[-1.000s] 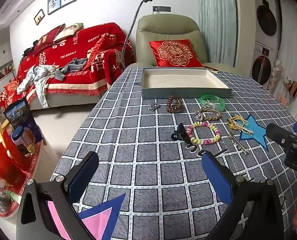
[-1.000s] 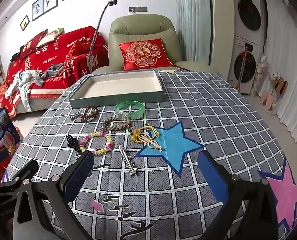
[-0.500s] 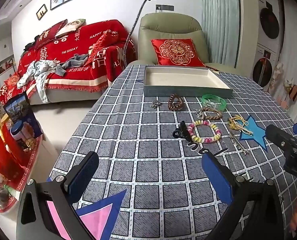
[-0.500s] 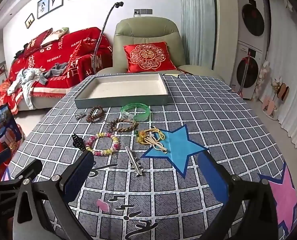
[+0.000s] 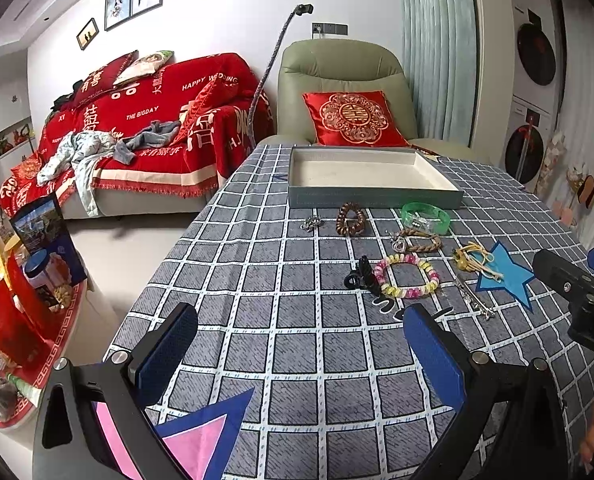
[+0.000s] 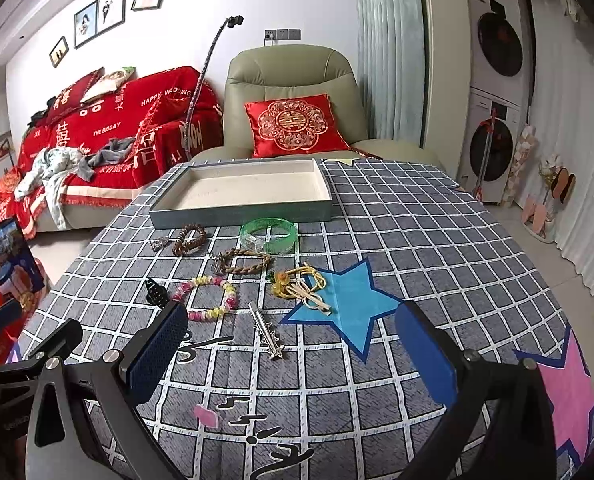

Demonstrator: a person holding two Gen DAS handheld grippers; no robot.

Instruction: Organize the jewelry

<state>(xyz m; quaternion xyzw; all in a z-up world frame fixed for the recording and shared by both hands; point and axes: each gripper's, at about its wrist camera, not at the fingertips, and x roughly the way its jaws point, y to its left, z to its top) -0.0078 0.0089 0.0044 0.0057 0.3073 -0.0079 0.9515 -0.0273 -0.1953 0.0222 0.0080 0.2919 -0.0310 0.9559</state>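
Left wrist view. Your left gripper [image 5: 301, 354] hung above the checked tablecloth [image 5: 281, 320] at the lower centre of the frame, its jaws spread wide and holding nothing. The jewelry lay right of centre, well apart from those jaws: a black hair claw [image 5: 361, 277] touching a pastel bead bracelet [image 5: 407, 276], a brown wooden bead bracelet [image 5: 351, 220] above them, a small silver charm [image 5: 311, 224] to its left, a green bangle [image 5: 425, 217], a braided brown bracelet [image 5: 419, 241], a yellow cord ornament [image 5: 475, 260] at the edge of a blue star patch [image 5: 507, 274], and a silver hair clip [image 5: 473, 298]. The grey tray [image 5: 373, 197] sat at upper centre with nothing in it, just beyond the bracelets. Your right gripper's body [image 5: 581, 296] entered at the right edge.

Right wrist view. Your right gripper [image 6: 291, 354] was likewise released, jaws wide, over the cloth at lower centre. The silver hair clip [image 6: 268, 334] lay between the jaws in the frame, flat on the cloth and untouched. The yellow cord ornament [image 6: 299, 286] overlapped the blue star patch [image 6: 351, 300]. The pastel bead bracelet [image 6: 209, 296] and black hair claw [image 6: 155, 292] lay at centre left, just beyond the left finger pad [image 6: 157, 354]. The green bangle [image 6: 269, 234] sat just before the tray [image 6: 241, 210], which held no jewelry.
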